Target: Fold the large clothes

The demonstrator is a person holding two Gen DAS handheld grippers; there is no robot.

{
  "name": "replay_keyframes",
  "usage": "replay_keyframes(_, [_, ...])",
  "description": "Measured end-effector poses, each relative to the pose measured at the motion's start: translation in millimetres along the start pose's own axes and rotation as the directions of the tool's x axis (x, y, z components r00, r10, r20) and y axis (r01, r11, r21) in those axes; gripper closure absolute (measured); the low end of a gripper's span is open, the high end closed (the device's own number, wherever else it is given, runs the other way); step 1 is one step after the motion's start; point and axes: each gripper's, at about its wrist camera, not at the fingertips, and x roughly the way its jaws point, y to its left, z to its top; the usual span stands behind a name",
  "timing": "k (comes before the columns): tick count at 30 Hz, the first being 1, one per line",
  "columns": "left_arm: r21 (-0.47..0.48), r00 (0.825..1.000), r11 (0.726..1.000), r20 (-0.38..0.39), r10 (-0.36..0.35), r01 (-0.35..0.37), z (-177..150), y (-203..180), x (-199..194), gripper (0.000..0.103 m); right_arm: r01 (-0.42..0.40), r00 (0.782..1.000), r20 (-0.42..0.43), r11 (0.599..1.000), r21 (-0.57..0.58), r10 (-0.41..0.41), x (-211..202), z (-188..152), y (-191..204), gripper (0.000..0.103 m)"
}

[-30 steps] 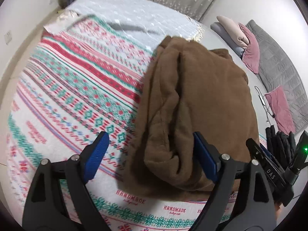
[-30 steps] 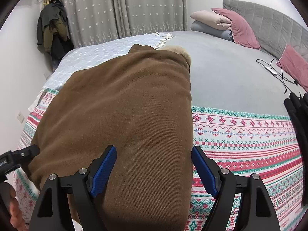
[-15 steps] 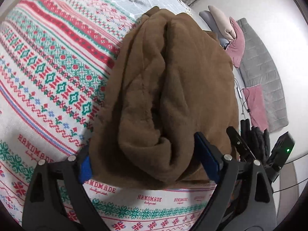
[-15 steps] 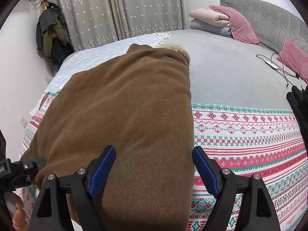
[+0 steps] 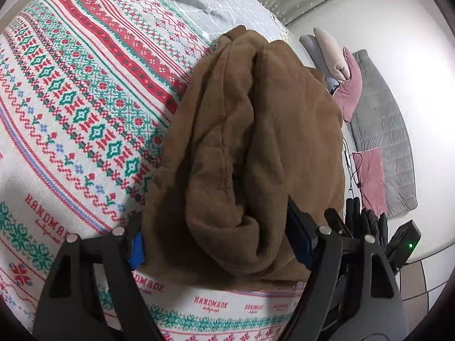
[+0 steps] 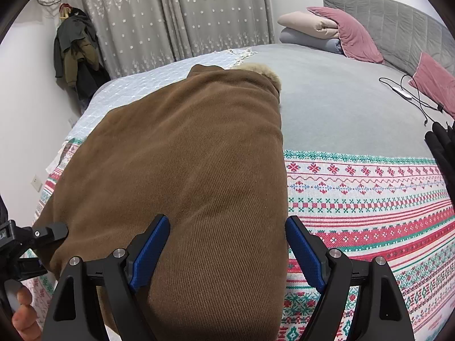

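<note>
A large brown fleece-lined garment (image 5: 256, 142) lies folded in a thick bundle on a patterned red, green and white blanket (image 5: 71, 99). My left gripper (image 5: 221, 241) is open, and its blue pads straddle the near end of the bundle. In the right wrist view the garment (image 6: 184, 156) shows its corduroy side, with a fur collar at its far end. My right gripper (image 6: 227, 247) is open, and its fingers straddle the garment's near right edge. The left gripper's body (image 6: 25, 241) shows at the left edge of that view.
The blanket (image 6: 369, 199) lies over a grey bed (image 6: 341, 108). Pillows and folded bedding (image 6: 327, 31) are at the headboard. A cable (image 6: 409, 96) lies on the bed. A black garment (image 6: 443, 147) sits at the right edge. Clothes hang by the curtain (image 6: 76, 56).
My left gripper has moved forward onto the bundle's near end, so its pads now flank the fabric. My right gripper has barely moved.
</note>
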Motion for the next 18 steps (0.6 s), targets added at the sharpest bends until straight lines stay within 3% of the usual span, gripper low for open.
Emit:
replay_keyframes(5, [0.005, 1.0, 1.0, 0.024, 0.018, -0.018, 3.0, -2.4, 4.8, 0.022, -0.006, 1.0, -0.002, 1.0, 0.001, 0.006, 1.5, -1.5, -0.9, 0.018])
replay_keyframes(10, [-0.014, 0.999, 1.0, 0.035, -0.019, 0.02, 3.1, -1.4, 1.7, 0.048, -0.022, 1.0, -0.008, 1.0, 0.011, 0.022, 4.0, -3.1, -3.0, 0.017])
replay_keyframes(18, [0.001, 0.998, 1.0, 0.062, -0.021, 0.021, 1.8, -3.7, -0.5, 0.054, -0.025, 1.0, -0.01, 1.0, 0.009, 0.025, 3.5, -2.3, -2.3, 0.016])
